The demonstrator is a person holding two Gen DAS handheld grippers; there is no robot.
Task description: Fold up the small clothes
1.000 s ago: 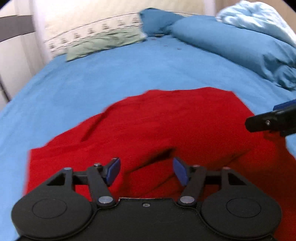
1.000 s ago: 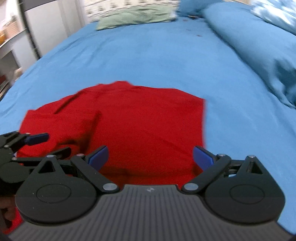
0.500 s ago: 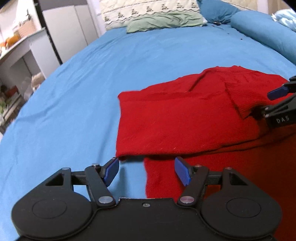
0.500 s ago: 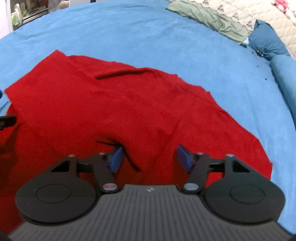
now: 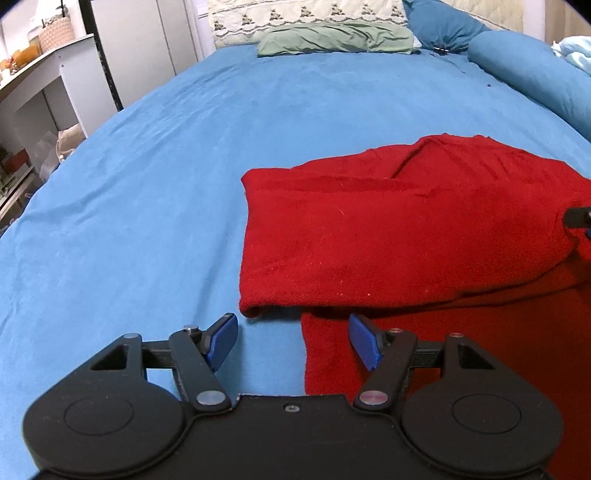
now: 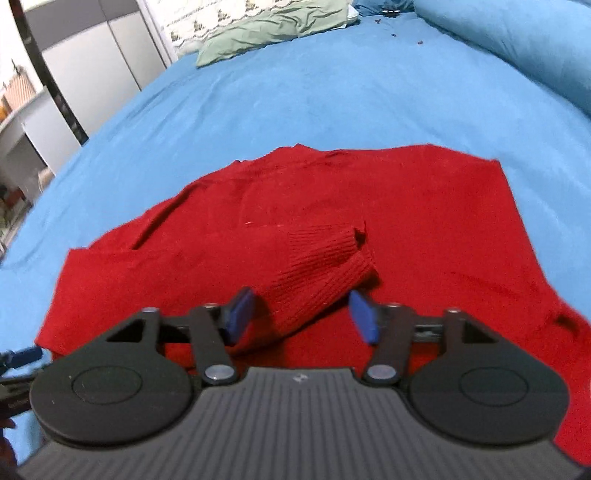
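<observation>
Nearest the lens, the left gripper [image 5: 293, 341] was seen with its blue pads spread wide and nothing held between them, poised just over the near edge of the red sweater [image 5: 406, 236]. The right gripper [image 6: 301, 314] was likewise seen parted, its pads set either side of the ribbed cuff [image 6: 332, 258] of a sleeve; whether the left pad was touching the knit could not be told, and no grip was being made.

Just beyond the pads, the sweater was found lying flat on the blue bedsheet [image 5: 147, 184]. One sleeve had been laid across the body of the sweater, its cuff resting near the middle, and a folded-over panel was seen stacked on the lower layer. By that evidence, the first fold was judged done; the other side and the final halving were judged still to be made.

Far past the sweater, a green pillow [image 5: 332, 38] was seen at the head of the bed, with a patterned pillow [image 5: 295, 14] behind it and a shelf [image 5: 33, 62] off to the left of the sweater.

No brand, label or legible writing was made out anywhere.
</observation>
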